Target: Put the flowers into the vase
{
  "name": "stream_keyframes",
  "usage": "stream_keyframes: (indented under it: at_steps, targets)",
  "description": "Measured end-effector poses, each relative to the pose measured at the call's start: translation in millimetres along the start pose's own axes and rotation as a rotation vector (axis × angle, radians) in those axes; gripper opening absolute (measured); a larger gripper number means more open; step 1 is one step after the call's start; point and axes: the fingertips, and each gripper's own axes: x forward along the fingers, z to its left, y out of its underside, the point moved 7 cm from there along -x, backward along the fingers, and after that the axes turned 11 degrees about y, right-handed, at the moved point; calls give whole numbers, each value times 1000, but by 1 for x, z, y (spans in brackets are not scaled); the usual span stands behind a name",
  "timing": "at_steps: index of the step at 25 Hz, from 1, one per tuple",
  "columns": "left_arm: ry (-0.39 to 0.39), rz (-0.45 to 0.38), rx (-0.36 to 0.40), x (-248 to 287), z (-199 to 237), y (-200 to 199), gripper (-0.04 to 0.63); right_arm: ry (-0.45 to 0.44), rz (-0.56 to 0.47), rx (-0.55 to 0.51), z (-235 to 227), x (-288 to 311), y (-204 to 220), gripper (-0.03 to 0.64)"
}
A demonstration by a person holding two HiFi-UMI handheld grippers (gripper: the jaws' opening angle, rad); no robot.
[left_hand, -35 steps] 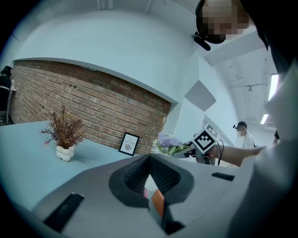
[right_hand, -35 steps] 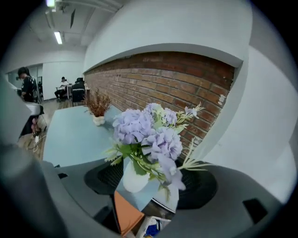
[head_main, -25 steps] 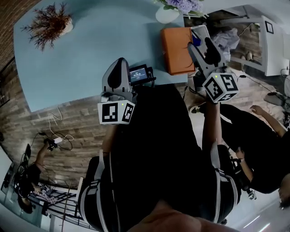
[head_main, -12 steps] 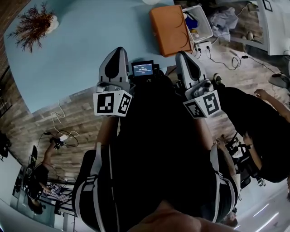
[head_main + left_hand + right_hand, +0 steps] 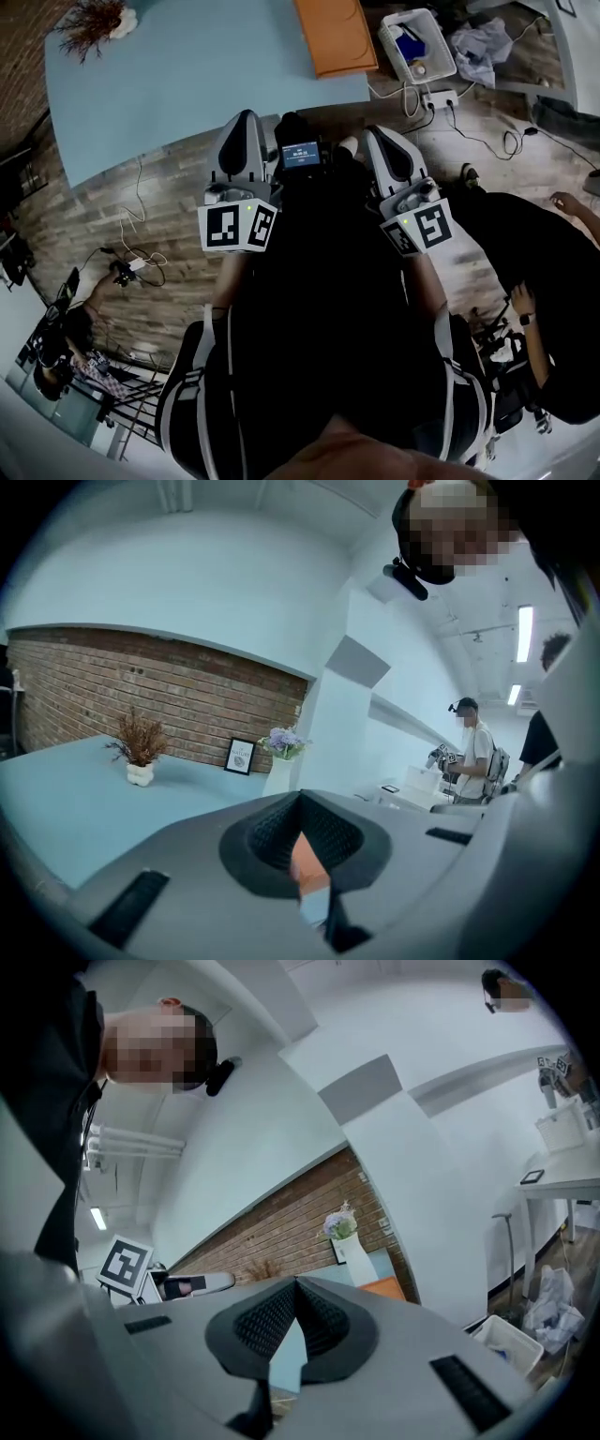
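Your left gripper (image 5: 300, 801) has its jaws pressed together on nothing, and your right gripper (image 5: 295, 1290) is the same. The purple flowers (image 5: 284, 742) stand in the white vase (image 5: 278, 776) on the blue table (image 5: 187, 75), beside the framed picture (image 5: 240, 756).

I find no writing I can truly read. The small screen (image 5: 300, 155) in front of me shows a line of digits too blurred to make out, and the framed print (image 5: 240, 755) carries a word too small to spell out (my left gripper (image 5: 246, 120) and right gripper (image 5: 375, 133) bear only black-and-white square markers (image 5: 225, 228), no letters).
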Motion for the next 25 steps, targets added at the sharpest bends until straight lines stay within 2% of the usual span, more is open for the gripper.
stream_keyframes:
  at_steps: [4, 10, 15, 19, 25]
  targets:
    - [-1, -2, -7, -34, -32, 8, 48, -81, 17, 46, 20, -28, 11, 18]
    - [-2, -66, -12, -65, -36, 1, 48, -118, -20, 114, 49, -48, 23, 18]
    - [48, -93, -19, -100, -34, 6, 48, -99, 16, 0, 93, -58, 38, 18]
    - [105, -87, -75, -136, -27, 23, 48, -74, 29, -25, 133, -77, 53, 18]
    - [120, -51, -92, -158, -25, 42, 48, 9, 79, -89, 143, -108, 67, 18]
